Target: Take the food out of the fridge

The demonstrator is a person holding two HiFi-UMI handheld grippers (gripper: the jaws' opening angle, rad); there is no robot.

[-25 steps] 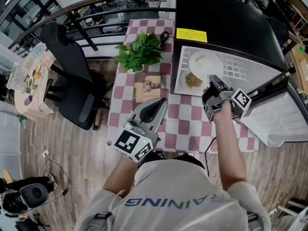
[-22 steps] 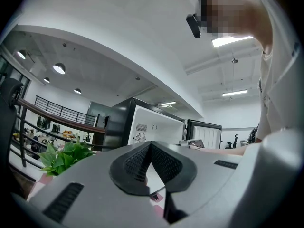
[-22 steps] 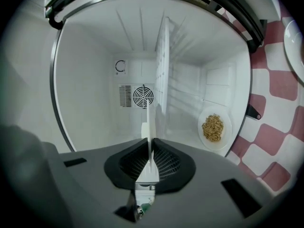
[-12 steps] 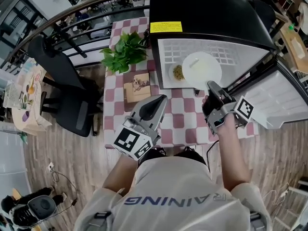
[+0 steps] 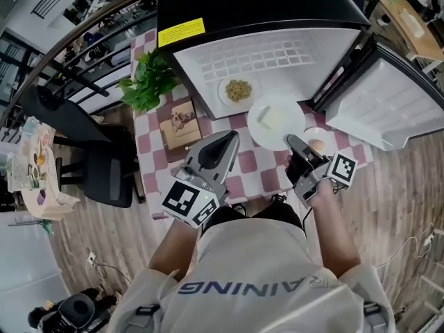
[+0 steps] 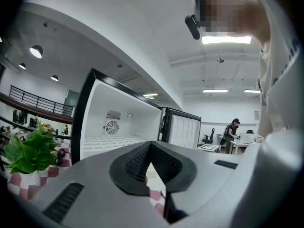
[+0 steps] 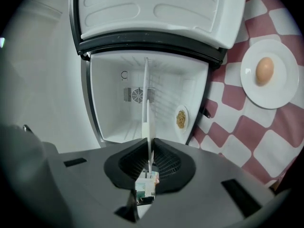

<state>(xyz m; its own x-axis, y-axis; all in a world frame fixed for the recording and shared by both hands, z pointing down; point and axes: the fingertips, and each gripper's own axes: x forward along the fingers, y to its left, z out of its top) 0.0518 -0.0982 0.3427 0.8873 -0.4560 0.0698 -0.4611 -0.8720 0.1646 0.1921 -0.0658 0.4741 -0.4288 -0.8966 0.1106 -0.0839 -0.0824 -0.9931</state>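
Step looks like carry-out: right gripper (image 5: 292,143) clamped on the rim of the white plate (image 5: 276,121), which sits just outside the fridge (image 5: 277,50) mouth, over the checked cloth (image 5: 260,164). Pale lump on it, can't tell what. Left gripper (image 5: 227,141) closed, empty. Next: keep it level, set down clear of the egg plate (image 5: 322,133). Grain dish (image 5: 238,90) left inside on the ribbed white floor. Plates thin, round, glossy, so slippery rims

Letters "RAINING" across the person's shirt (image 5: 250,288); yellow label (image 5: 182,32) on the fridge (image 5: 263,2) illegible.
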